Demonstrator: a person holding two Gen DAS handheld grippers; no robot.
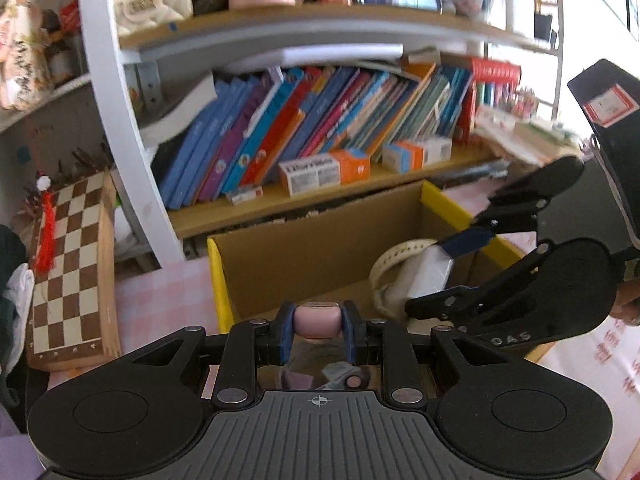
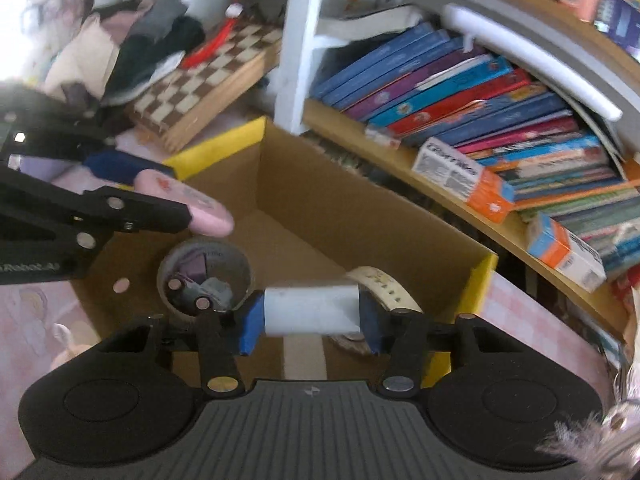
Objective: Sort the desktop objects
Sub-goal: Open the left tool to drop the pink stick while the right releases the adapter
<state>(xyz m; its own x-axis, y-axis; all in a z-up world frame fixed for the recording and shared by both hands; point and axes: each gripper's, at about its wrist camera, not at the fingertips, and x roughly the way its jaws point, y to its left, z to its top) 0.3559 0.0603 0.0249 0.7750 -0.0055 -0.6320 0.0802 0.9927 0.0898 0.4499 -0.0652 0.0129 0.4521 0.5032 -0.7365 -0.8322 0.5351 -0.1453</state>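
I have a pink eraser (image 1: 317,319) clamped in my left gripper (image 1: 316,334) and a white block (image 2: 311,310) clamped in my right gripper (image 2: 310,330), both above the open cardboard box (image 2: 320,200). Inside it lie a tape roll (image 2: 206,276) and a cream strap (image 2: 386,286). Bookshelf (image 1: 300,196) stands behind, chessboard (image 1: 68,264) left.

Cardboard box (image 2: 360,208) open-topped, far half bare; tape roll (image 2: 204,280), white strap (image 2: 384,284) occupy near floor; bookshelf (image 1: 304,196) close behind.
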